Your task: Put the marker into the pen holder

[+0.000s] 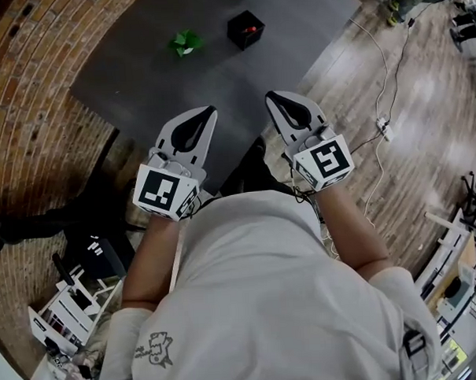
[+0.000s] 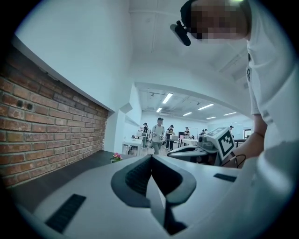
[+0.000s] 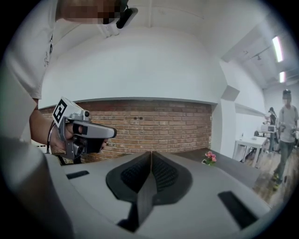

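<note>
No marker lies loose anywhere in view; the only trace of it is a small red spot point(image 1: 251, 28) at the top of the black pen holder point(image 1: 245, 29), probably the marker's end standing upright inside, though it is too small to be sure; if so, the task looks done. The pen holder sits toward the far side of a dark grey counter point(image 1: 217, 76); just to its left is a small green potted plant point(image 1: 185, 43), which shows pink flowers in the gripper views. Nearer the person than the pen holder, and well apart from it, both grippers hang over the counter's near edge, close to the person's chest. The right gripper point(image 1: 272, 95) has its jaws pressed together with nothing between them; the left gripper point(image 1: 211, 109) likewise has its jaws closed and empty. The pen holder lies ahead of both, between their lines and slightly toward the right gripper, which is the nearer one; any reach back to it would go forward across the counter.
</note>
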Demonstrator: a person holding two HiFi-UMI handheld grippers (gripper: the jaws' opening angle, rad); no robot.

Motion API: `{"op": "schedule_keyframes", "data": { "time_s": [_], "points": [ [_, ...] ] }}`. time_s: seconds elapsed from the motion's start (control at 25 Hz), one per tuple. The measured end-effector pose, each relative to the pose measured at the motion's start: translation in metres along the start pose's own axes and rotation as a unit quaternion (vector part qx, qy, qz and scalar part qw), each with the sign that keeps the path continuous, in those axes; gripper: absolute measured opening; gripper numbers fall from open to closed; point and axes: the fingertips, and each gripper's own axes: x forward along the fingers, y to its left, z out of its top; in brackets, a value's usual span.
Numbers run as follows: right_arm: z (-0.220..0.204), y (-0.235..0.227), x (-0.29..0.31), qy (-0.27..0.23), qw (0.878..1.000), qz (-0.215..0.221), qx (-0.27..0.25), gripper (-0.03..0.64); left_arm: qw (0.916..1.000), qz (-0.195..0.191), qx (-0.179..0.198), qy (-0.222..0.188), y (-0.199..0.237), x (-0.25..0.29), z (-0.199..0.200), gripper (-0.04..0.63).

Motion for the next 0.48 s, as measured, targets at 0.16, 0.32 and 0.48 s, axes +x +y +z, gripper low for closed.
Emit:
{"op": "schedule_keyframes", "data": {
  "time_s": [0.16,0.32,0.48],
  "points": [
    [0.005,0.018,-0.012,-0.001,1.0,-0.01,-0.003,0.006,1.0,-0.009,0.002,-0.002,-0.008,-0.02,0.0,0.011],
    [0.01,0.031,-0.025,-0.004,1.0,-0.024,-0.008,0.006,0.9999,-0.015,0.006,-0.007,-0.013,-0.039,0.004,0.011],
    [0.013,0.038,-0.043,-0.008,0.999,-0.04,-0.008,0.005,0.9997,-0.022,0.006,-0.009,-0.022,-0.053,0.004,0.011]
  ]
}}
